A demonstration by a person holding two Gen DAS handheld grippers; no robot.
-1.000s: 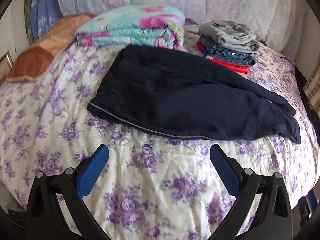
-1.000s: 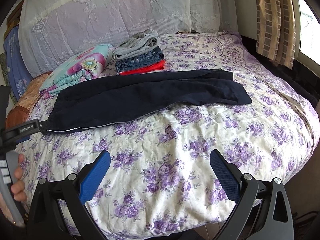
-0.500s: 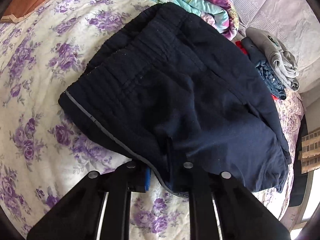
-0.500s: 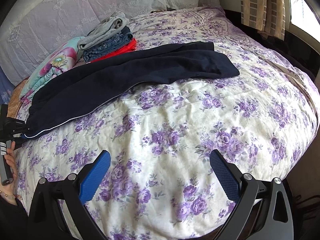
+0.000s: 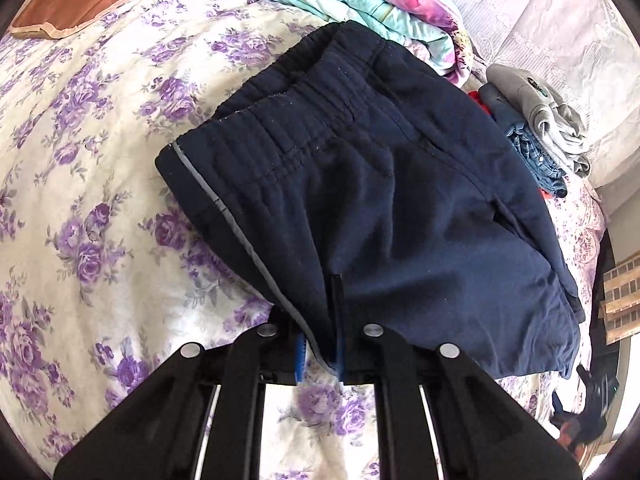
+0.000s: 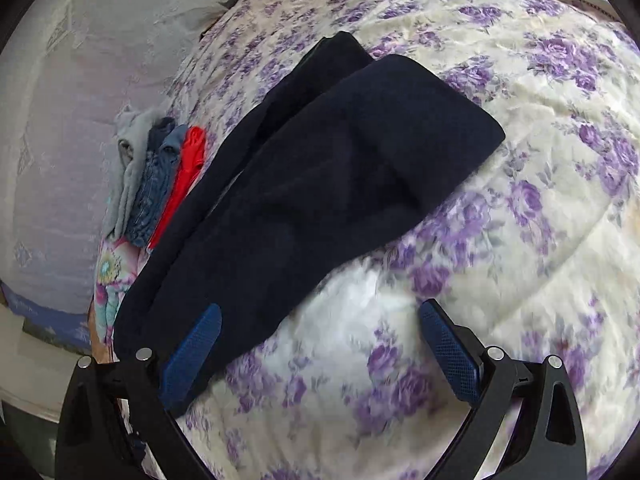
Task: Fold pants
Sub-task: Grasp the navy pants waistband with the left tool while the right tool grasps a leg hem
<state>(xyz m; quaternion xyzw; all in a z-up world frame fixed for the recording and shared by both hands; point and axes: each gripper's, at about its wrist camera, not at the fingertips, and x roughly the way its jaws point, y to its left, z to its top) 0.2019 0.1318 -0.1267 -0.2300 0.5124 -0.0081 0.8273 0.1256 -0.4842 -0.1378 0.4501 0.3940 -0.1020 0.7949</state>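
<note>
On the purple-flowered bedspread (image 5: 92, 184), dark navy fleece pants (image 5: 380, 200) lie pinched in the closed left gripper (image 5: 320, 354); the right gripper (image 6: 320, 344) gapes wide, empty, at their legs.

The pants (image 5: 380, 200) are matt navy fleecy cloth with a grey reflective-looking stripe; the bedspread (image 6: 520, 160) is soft quilted printed cloth; the right gripper (image 6: 320, 344) has textured blue pads (image 6: 448, 348) on matt black plastic, with shiny metal screws.
</note>
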